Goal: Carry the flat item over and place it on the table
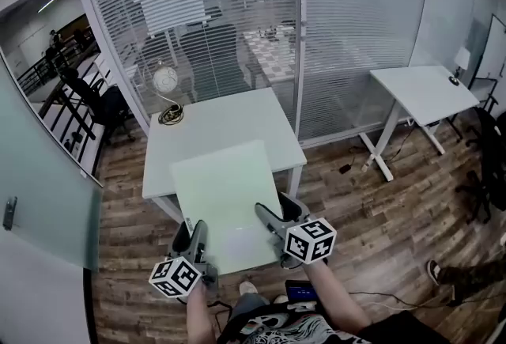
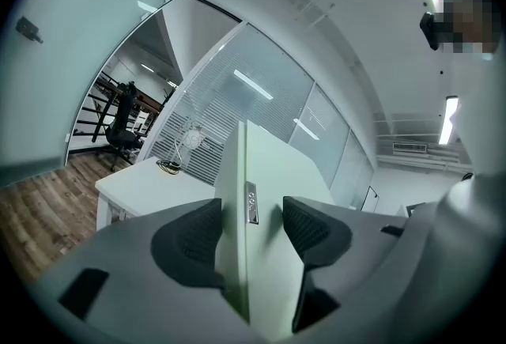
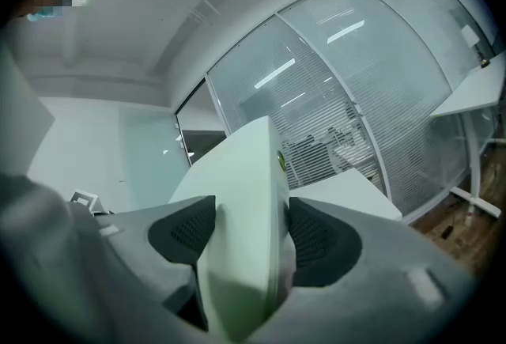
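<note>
The left gripper (image 1: pixel 192 236) and the right gripper (image 1: pixel 273 222) each clamp the near edge of the flat item (image 1: pixel 224 184), at frame centre, overlapping the bench (image 1: pixel 207 122). Held by one edge only, it may sag, slip, or knock the bench rim.

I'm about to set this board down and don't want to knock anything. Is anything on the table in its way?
Nothing visible is. The board hangs over the table's bare near part. Only a small fan and a coiled cable sit at its far left corner, clear of the board.
</note>
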Demonstrator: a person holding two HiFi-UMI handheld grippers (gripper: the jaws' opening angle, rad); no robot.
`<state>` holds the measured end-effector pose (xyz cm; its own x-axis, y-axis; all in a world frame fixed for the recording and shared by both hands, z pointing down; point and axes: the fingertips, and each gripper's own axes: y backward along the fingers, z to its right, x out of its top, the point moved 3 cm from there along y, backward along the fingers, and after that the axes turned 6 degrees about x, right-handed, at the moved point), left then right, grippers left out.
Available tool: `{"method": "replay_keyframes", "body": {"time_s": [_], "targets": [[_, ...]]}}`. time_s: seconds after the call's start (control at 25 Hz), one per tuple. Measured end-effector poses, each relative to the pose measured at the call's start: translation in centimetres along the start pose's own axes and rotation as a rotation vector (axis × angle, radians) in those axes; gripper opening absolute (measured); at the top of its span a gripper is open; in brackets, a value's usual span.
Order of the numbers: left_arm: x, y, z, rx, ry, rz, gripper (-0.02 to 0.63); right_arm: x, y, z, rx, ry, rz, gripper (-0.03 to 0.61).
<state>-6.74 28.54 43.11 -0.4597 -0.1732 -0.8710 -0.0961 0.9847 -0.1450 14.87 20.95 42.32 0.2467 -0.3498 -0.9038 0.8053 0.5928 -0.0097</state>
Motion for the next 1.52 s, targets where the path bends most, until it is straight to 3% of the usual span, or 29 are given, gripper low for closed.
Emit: {"method": "replay_keyframes", "body": {"time_s": [0.32, 0.88, 1.12, 1.52], "targets": [[0.0, -0.3, 0.4, -0.003, -0.025, -0.007, 0.232, -0.2, 0.4, 0.4, 0.001, -0.021, 0.021, 0.275], [0.5, -3.6, -1.0, -0.006, 0.014, -0.017, 0.232, 0.6, -2.7, 2.5, -0.007, -0.023, -0.010, 0.275], [1.3, -9.3, -3.5, -0.015, 0.034, -0.046, 0.232, 0.7, -7.4, 6.0, -0.023, -0.048, -0.019, 0.275], [3.7, -24.3, -10.4, -0.042, 0.067, -0.151, 0.232, 1.5, -20.1, 14.7, -0.117, -0.096, -0.059, 0.275]]}}
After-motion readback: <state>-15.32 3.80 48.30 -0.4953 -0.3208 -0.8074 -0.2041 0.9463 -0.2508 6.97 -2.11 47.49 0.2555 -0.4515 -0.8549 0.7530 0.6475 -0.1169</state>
